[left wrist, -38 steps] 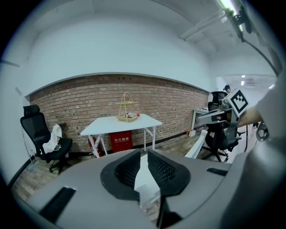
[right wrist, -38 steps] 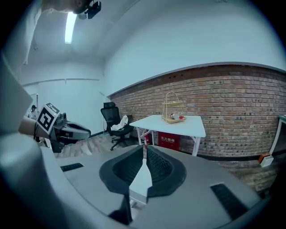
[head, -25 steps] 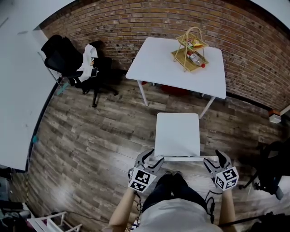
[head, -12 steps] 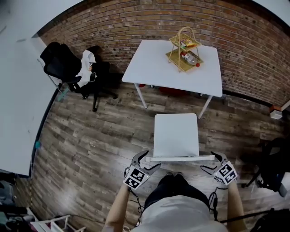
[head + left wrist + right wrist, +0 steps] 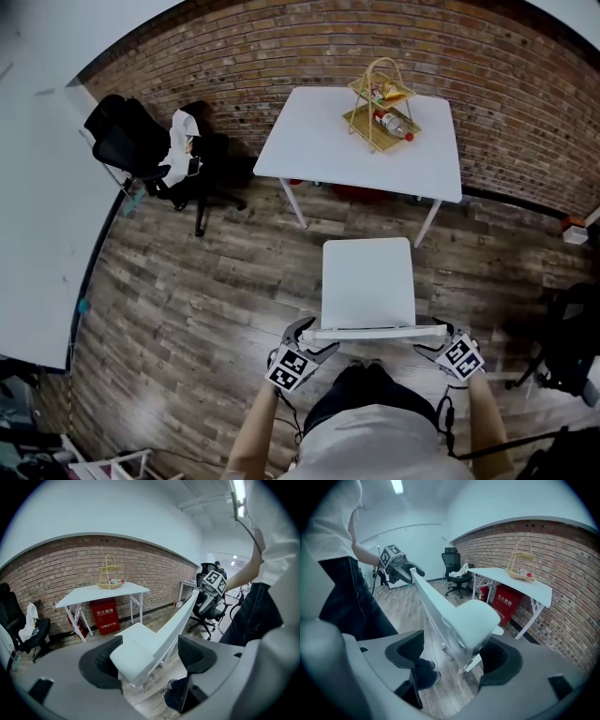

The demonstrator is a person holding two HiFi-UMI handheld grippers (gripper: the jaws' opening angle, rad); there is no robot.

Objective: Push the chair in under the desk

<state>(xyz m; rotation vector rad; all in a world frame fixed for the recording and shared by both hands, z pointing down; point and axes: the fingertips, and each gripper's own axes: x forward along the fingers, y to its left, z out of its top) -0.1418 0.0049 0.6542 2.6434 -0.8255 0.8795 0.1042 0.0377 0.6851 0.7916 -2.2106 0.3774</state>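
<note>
A white chair point(image 5: 367, 281) stands on the wood floor just in front of me, its seat facing the white desk point(image 5: 319, 141) by the brick wall, with a gap of floor between them. My left gripper point(image 5: 311, 336) is at the left end of the backrest and my right gripper point(image 5: 437, 339) at the right end. In the left gripper view the chair point(image 5: 140, 644) back runs between the wide jaws of that gripper point(image 5: 149, 656), with a gap beside it. The right gripper point(image 5: 454, 653) likewise straddles the chair point(image 5: 461, 616) without clamping it.
A wire basket point(image 5: 386, 103) with a bottle and snacks stands on the desk. A red box point(image 5: 107, 616) sits under it. A black office chair point(image 5: 150, 141) with a white cloth is at far left, beside a large white surface point(image 5: 37, 206). Another black chair point(image 5: 567, 347) is at right.
Both grippers' jaws have spread wider and both have come forward and inward onto the two ends of the backrest. The chair has hardly moved.
</note>
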